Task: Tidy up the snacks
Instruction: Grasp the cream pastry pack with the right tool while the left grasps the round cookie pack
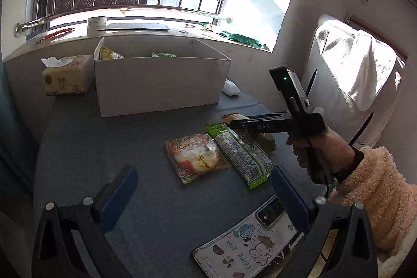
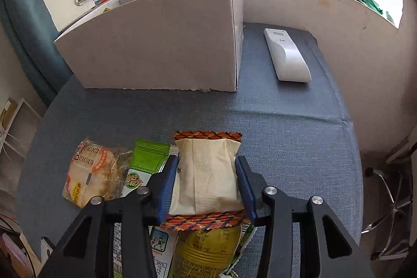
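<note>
Snacks lie on the table before the box; our right gripper clamps the cream packet, the left gripper gapes idle, and next we lift it over the wall.

Your left gripper has a black angular frame, silver round screws and blue rubber finger pads. Your right gripper matches it; its black handle bears white lettering and a green indicator light. Your right hand shows bare skin, with a fluffy peach fleece sleeve.
</note>
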Motion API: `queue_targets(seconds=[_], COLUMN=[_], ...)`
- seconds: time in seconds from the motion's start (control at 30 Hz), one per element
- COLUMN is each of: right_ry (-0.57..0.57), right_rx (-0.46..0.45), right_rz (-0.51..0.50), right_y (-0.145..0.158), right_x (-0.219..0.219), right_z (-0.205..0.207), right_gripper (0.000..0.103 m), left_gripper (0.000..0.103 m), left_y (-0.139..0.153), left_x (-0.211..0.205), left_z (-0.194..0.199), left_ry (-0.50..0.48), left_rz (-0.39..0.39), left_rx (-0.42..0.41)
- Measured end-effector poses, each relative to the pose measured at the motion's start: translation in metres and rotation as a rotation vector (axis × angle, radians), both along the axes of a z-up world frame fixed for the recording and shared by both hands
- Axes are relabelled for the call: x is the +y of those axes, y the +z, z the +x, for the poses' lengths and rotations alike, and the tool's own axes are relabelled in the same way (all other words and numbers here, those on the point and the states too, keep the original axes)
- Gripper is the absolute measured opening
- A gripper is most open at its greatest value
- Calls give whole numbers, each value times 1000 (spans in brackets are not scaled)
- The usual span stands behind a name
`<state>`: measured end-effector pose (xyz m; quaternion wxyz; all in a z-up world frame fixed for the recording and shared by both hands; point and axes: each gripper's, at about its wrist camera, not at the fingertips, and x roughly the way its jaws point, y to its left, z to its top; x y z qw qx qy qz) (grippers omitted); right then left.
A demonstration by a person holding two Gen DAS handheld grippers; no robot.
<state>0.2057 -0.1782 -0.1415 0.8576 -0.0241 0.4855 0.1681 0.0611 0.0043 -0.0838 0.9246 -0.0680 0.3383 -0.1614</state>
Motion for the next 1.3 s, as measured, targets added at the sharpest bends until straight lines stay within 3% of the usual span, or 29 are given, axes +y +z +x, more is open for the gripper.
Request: queue_targets(seconds=[0.27, 0.37, 0.53, 0.67, 0.9, 0.93, 1.0, 1.07, 1.3], right_ry=[-30, -35, -27, -47, -81, -85, -96, -91, -58], right_rx=[-76, -117, -170, -203, -184, -180, -180, -179, -187], right_rz=[104, 154, 212, 199, 226, 232, 239, 243, 257], right_y=[29, 44, 61, 66, 58, 57, 56, 56, 57], right_x=[-23, -31, -37, -43, -58, -60, -63, -62, -47], right_z=[-24, -46, -82, -107, -119, -119, -120, -122, -118], right_gripper=[47, 47, 47, 47, 48, 48, 48, 48, 48], left_gripper=[103, 103, 103, 103, 103, 101, 77, 77, 77], left_y=[-14, -27, -50, -65, -88, -87, -82, -74, -31], left_x=[-11, -24, -41, -46, -73, -72, -69, -61, -20], left_z=[23, 47, 92, 123, 141, 140, 136, 131, 98], left_ry=[-23, -54, -191, -174, -137, -127, -124, -122, -66], left_rz=[26, 72, 154, 145, 316, 304, 300, 247, 141], left_rx=[44, 89, 164, 256, 269, 265, 245, 245, 130])
